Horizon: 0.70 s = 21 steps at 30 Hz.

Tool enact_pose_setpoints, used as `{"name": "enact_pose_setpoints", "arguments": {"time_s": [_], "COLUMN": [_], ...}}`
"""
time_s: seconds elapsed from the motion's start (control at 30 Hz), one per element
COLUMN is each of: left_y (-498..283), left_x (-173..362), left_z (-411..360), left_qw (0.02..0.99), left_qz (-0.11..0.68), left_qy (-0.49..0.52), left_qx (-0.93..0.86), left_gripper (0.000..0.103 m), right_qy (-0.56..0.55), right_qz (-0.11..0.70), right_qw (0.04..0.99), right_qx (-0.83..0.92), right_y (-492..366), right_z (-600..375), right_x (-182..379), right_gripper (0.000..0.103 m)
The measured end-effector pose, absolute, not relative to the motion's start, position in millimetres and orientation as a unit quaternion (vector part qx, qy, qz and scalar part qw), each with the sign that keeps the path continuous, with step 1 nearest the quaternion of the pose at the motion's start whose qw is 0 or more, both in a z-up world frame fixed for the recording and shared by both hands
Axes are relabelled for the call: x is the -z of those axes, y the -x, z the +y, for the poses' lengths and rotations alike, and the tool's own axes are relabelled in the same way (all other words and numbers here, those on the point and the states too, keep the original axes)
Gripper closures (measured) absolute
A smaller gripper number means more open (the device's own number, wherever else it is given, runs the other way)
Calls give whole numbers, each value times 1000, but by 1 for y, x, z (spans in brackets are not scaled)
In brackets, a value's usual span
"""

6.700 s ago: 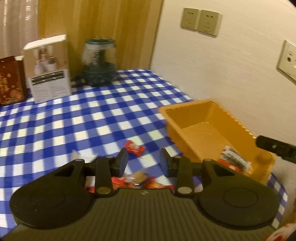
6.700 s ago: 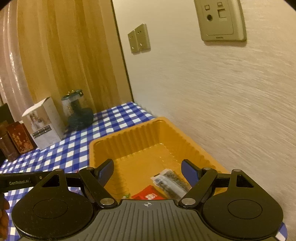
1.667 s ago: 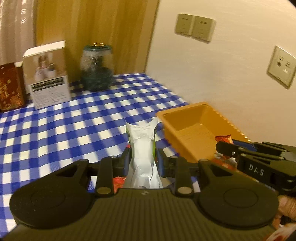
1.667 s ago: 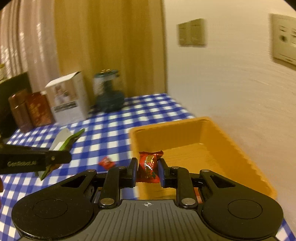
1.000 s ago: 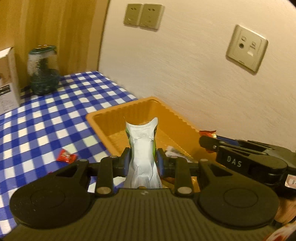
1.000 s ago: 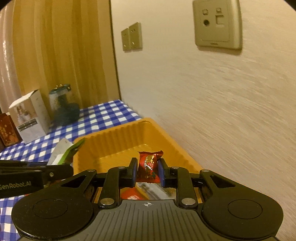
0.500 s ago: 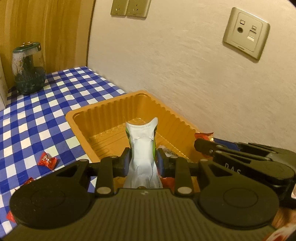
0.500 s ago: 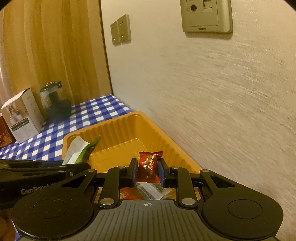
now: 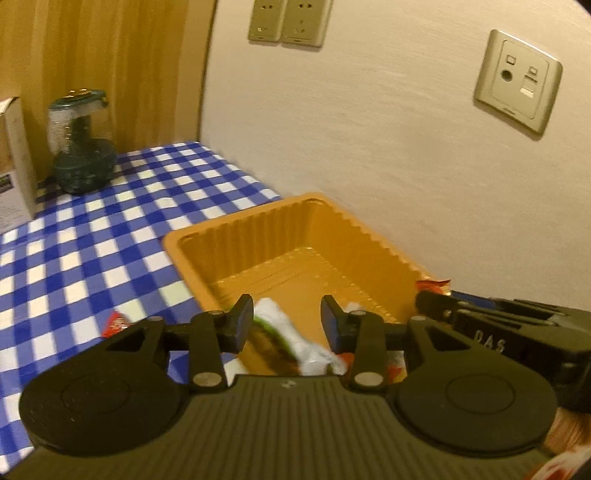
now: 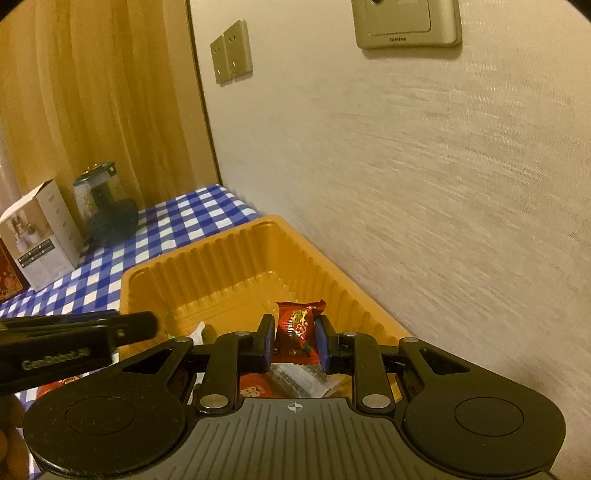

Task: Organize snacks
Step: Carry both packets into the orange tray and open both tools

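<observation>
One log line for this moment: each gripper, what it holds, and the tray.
left gripper: opening, white packet dropping free | right gripper: shut on red candy | orange tray: under both

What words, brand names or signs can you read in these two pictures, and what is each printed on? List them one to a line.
"SIEMENS": on the wall socket plate.
"GenRobot.AI": on the left gripper, seen side on; blurred.
"DAS": on the right gripper, seen side on.
Gold characters on the red candy in the right gripper: too small to read.
Print on the white box: too small to read.
</observation>
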<state>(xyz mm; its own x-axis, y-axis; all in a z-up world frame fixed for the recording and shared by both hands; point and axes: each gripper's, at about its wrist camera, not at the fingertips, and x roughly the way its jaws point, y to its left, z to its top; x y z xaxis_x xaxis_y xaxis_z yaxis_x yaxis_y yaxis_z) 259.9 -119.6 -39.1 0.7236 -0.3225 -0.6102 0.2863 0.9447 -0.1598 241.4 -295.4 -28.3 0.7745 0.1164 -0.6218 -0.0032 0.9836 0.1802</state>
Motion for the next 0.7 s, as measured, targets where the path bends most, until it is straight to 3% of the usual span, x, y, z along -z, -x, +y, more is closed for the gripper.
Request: {"name": "enact_pose_setpoints", "arguments": {"time_s": [0.7], "left_y": [-258], "left_x": [43], "left_z": [-93], "left_qw": [927], "left_qz": [344], "left_qy": [44], "left_qx": [142], "left_gripper": [67], "right_qy": [-80], "right_qz": [324], "right_qw": [940], "right_qx": [-73], "right_y": [-250], "right_z": [-268], "right_x": [29], "right_gripper": [79]}}
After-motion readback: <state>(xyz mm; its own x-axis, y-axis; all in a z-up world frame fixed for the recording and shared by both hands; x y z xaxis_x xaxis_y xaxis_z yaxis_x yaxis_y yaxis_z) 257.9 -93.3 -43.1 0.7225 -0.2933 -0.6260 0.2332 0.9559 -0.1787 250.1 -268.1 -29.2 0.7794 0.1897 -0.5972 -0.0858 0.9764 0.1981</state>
